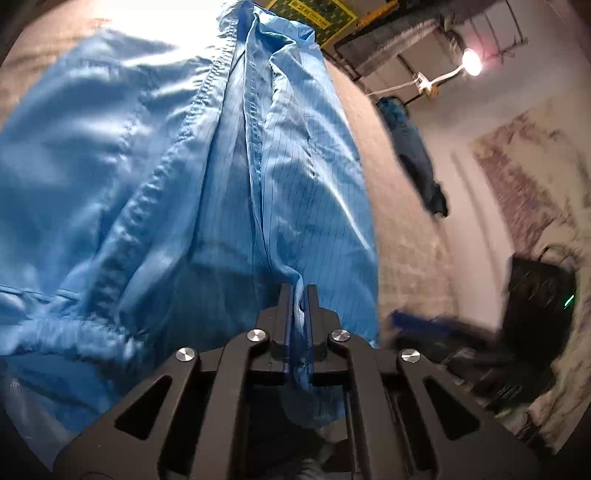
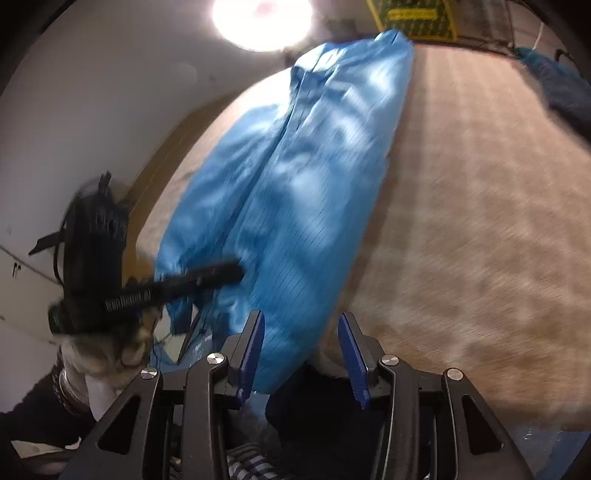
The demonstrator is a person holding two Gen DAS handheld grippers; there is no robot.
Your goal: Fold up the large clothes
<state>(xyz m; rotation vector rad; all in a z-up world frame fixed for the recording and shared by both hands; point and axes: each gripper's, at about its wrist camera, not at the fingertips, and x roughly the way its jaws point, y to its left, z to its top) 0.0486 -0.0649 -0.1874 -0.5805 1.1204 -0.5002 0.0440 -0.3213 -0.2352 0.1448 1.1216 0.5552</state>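
Observation:
A large light-blue garment (image 1: 155, 177) with fine pinstripes and stitched seams lies bunched lengthwise on a tan woven table surface (image 1: 402, 229). My left gripper (image 1: 298, 291) is shut on a fold of the garment, cloth pinched between its jaws. In the right wrist view the garment (image 2: 295, 177) stretches away as a long strip, and the left gripper (image 2: 207, 278) shows from the side, clamped on its near left edge. My right gripper (image 2: 301, 325) is open; the garment's near end lies between its blue-padded fingers (image 2: 255, 343) without being pinched.
A dark blue cloth (image 1: 417, 158) lies at the table's far right edge, also in the right wrist view (image 2: 554, 88). A green-yellow patterned board (image 2: 413, 18) stands beyond the table. A black device (image 1: 539, 291) and a lit lamp (image 1: 471, 61) sit at the right. The person's hand (image 2: 107, 347) holds the left gripper.

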